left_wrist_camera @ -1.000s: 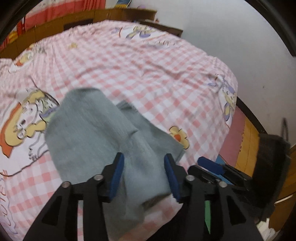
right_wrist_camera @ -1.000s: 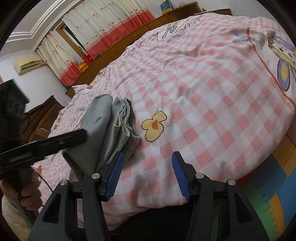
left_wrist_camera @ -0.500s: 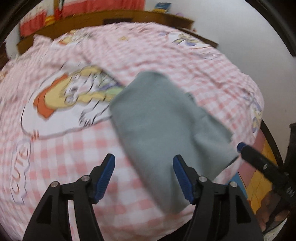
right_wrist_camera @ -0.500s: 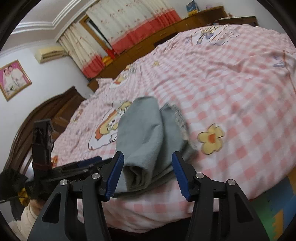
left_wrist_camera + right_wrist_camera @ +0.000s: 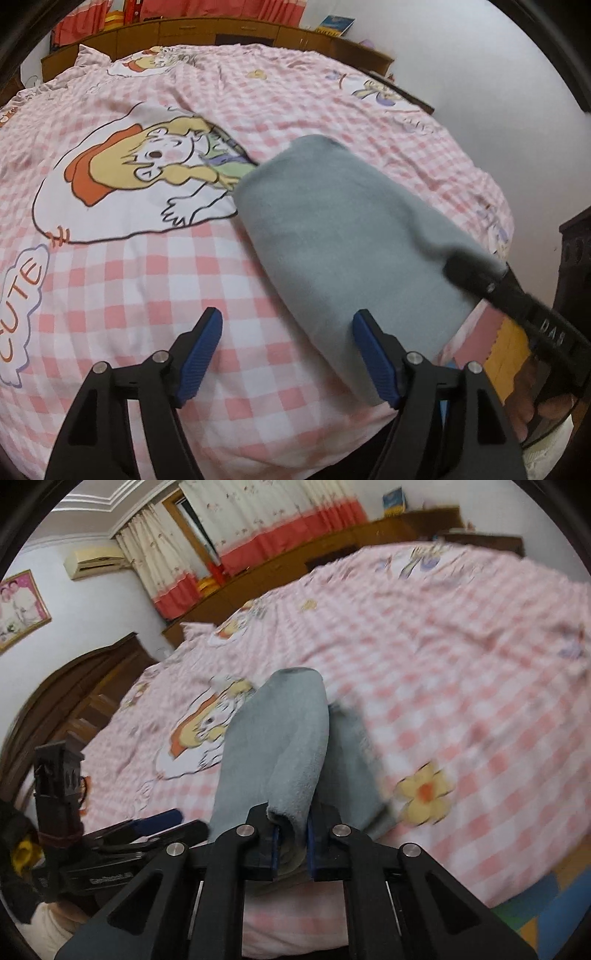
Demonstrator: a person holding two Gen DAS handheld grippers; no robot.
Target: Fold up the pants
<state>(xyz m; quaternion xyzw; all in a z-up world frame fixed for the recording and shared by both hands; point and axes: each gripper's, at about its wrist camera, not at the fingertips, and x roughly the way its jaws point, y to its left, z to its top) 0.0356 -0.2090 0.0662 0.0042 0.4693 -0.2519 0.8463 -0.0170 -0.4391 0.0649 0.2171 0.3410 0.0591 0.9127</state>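
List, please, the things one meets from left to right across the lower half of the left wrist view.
"CUTE" print on the bedsheet → left gripper, open over the checks → grey pants → right gripper, clamped on the pants' edge.

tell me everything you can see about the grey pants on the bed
The grey pants look like soft, fleecy knit, plain with no visible print. They lie folded into a long, thick bundle on the pink checked bedspread, near its edge, partly covering a cartoon print. In the right wrist view two layers show side by side. The right tongs are shut on the near end, lifting a fold of it. The left tongs are open and beside the bundle, one blue finger against the cloth's edge.
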